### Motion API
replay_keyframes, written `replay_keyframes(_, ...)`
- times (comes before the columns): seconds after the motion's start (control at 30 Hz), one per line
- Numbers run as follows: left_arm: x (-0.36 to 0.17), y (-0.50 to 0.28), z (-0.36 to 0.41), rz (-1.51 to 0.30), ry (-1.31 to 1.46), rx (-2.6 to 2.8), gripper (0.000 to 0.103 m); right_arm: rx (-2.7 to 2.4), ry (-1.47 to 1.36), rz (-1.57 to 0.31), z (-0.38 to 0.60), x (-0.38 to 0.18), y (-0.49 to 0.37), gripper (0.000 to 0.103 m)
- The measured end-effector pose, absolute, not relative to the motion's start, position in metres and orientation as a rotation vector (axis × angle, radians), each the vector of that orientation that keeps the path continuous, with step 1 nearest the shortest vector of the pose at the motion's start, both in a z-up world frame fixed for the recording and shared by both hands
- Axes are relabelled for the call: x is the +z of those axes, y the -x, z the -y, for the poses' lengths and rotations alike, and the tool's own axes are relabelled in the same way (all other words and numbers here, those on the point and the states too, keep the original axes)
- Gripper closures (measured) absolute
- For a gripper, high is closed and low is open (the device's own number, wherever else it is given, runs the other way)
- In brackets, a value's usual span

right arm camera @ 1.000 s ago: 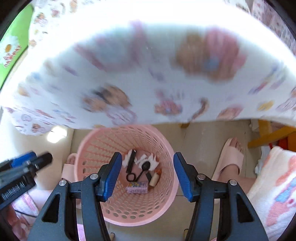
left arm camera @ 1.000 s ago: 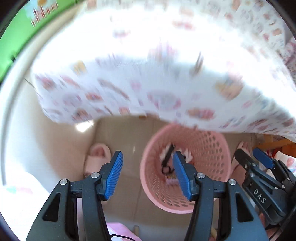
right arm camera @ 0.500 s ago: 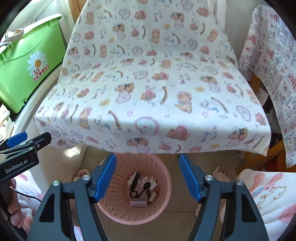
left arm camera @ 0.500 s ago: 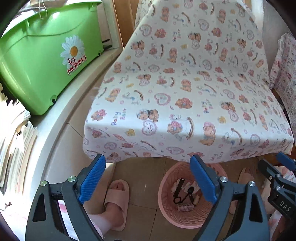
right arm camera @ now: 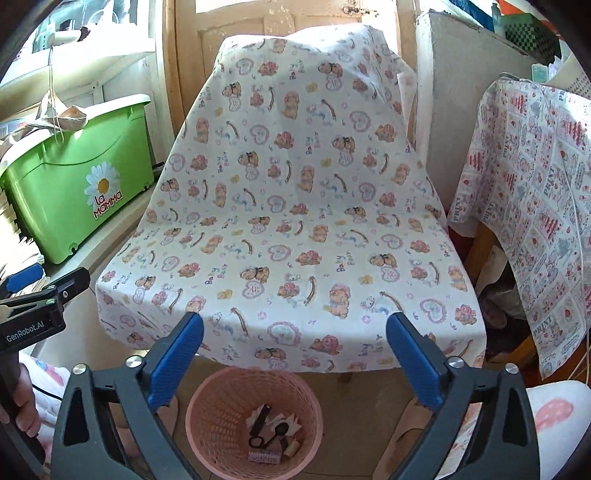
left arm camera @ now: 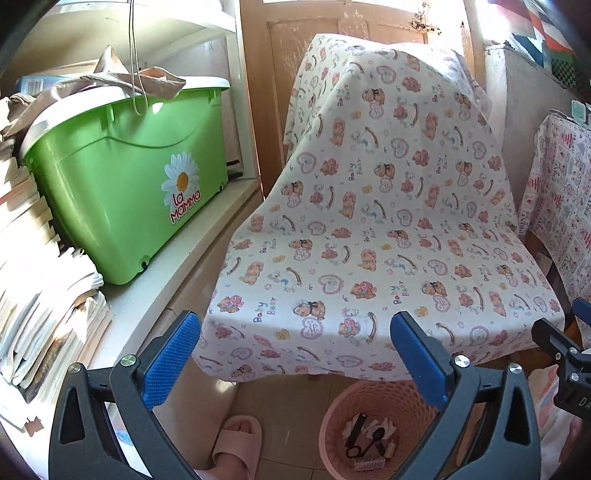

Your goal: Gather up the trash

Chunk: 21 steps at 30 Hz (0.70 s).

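Blue pads (left arm camera: 171, 354) of the left gripper (left arm camera: 295, 354) stand spread wide with nothing between them, and its jaws have just been opening. The right gripper (right arm camera: 295, 350) is likewise spread wide and bare, its jaws also just opened. In the right wrist view the left gripper shows at the left edge, with a hand (right arm camera: 20, 391) around its handle; in the left wrist view the tip of the right gripper shows at the right edge.

Below and just beyond both grippers a pink basket (right arm camera: 207, 424) stands on the tiled floor (left arm camera: 288, 406). The trash lies at its bottom: white crumpled paper (right arm camera: 291, 419), a black spoon (right arm camera: 279, 432), a black flat piece with a ring end (right arm camera: 258, 424), a small pink wrapper (right arm camera: 263, 457) and a small tan bottle (right arm camera: 291, 449). A foot in a pink slipper (left arm camera: 236, 443) rests on the floor left of the basket; another slipper (right arm camera: 406, 428) lies to its right.

Behind the basket a chair draped in a white cloth with teddy bears and hearts (left arm camera: 388, 221) rises up, its front edge hanging above the basket's far rim. To the left, a green tub with a daisy sticker (left arm camera: 122, 192) sits on a white ledge (left arm camera: 192, 251), beside stacked papers (left arm camera: 44, 314). To the right hangs another patterned cloth (right arm camera: 535, 206). A wooden door (left arm camera: 332, 22) stands behind the chair.
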<state>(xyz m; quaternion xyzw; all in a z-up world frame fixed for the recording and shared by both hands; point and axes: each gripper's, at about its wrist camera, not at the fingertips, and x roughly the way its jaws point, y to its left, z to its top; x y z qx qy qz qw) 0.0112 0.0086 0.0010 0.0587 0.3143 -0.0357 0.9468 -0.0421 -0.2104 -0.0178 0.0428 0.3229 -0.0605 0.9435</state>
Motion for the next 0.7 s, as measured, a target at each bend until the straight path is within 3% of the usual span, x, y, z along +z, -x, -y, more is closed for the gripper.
replay_keyframes(0.7, 0.008, 0.003, -0.002, -0.562, -0.164, -0.077, 0.001, -0.147, -0.054, -0.588, 0.207, -0.004, 0.054, 0.0)
